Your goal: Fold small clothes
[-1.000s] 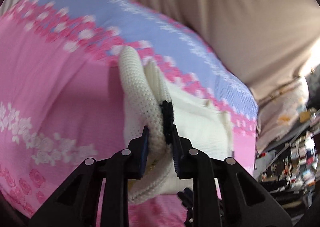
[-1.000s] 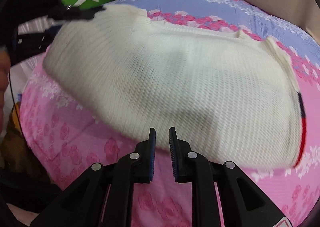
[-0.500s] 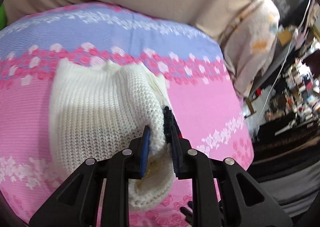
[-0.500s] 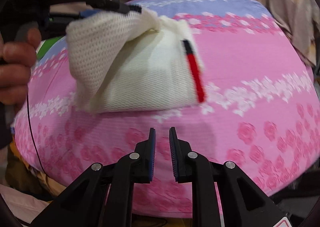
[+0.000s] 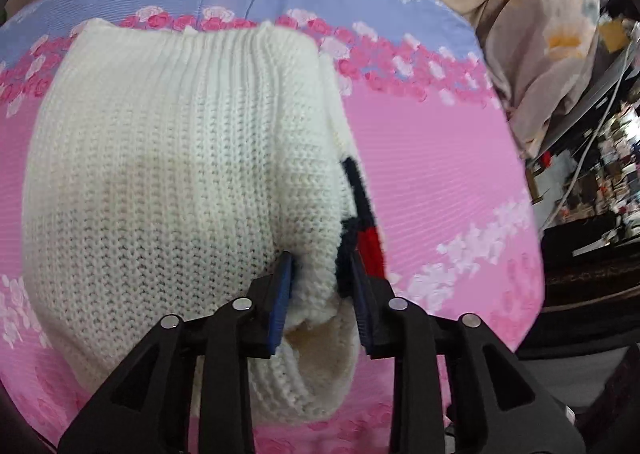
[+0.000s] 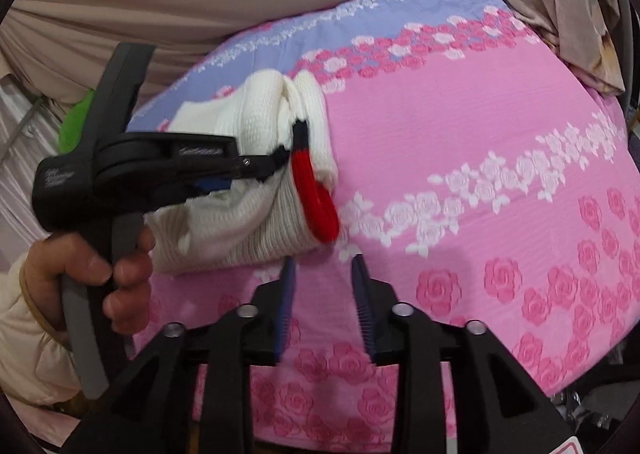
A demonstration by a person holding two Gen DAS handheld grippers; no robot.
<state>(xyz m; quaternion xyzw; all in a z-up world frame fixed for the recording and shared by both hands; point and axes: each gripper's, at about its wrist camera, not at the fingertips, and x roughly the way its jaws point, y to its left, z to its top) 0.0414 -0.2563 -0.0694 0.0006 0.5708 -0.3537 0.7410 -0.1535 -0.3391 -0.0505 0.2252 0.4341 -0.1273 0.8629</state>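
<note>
The left gripper (image 5: 320, 274) is pinching a folded cream knit sweater (image 5: 180, 173) on the floral bedsheet (image 6: 460, 141); the right gripper (image 6: 324, 266) is hovering slightly parted, empty. Bunched layers risk springing open on release.

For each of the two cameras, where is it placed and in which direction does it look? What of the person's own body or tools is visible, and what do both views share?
Left wrist: sits on the left gripper, looks forward along its fingers at the white knit garment it pinches, close up; only its own black fingers show.
Right wrist: sits on the right gripper, open and holding nothing, looks across the bed toward the left gripper; the person's left hand shows on its handle.
Shared: the garment, its red trim and the pink floral bedsheet.
</note>
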